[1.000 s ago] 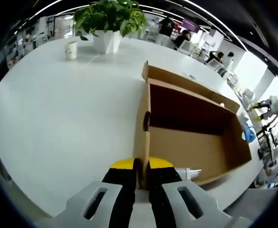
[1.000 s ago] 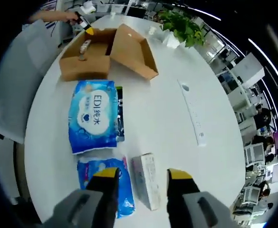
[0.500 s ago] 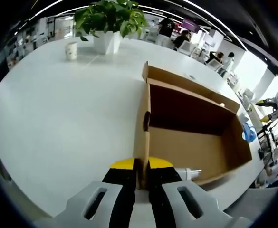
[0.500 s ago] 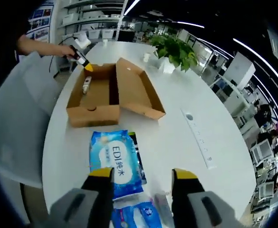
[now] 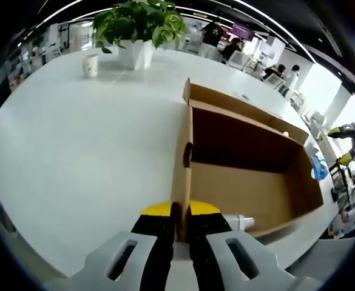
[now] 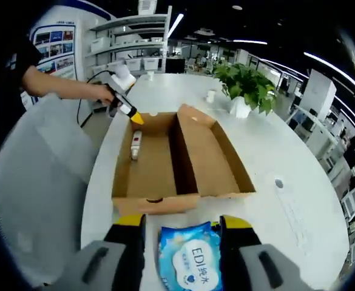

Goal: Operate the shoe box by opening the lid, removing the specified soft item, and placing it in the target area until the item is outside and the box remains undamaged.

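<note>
**Left tongs clamp the box wall, right tongs spread over the wipes pack**

In the left gripper view, the left tongs (image 5: 178, 219), black with yellow tips, are closed on the near end wall of the open brown cardboard shoe box (image 5: 244, 176), one jaw on each side of the wall's edge. The box lies on the round white bench (image 5: 74, 145) with its long axis running away from the camera and to the right. A small white bottle (image 5: 241, 221) lies inside the box just beside the tongs. Beyond the box stand a green potted plant in a white pot (image 5: 138, 36) and a white paper cup (image 5: 91, 63).

In the right gripper view, the shoe box (image 6: 165, 160) sits with lid (image 6: 216, 157) folded out flat beside the tray, both running lengthwise away from the camera. The white bottle (image 6: 136, 145) lies in the tray, lengthwise along it. The left tongs (image 6: 135, 116) grip the far end wall, held by a person's hand (image 6: 107, 94). The right tongs (image 6: 182, 223) are wide apart and hold nothing. Between the jaws lies a blue soft wet-wipes pack (image 6: 189, 257) on the bench, outside the box and near its closest wall; its long axis points towards the box.
</note>
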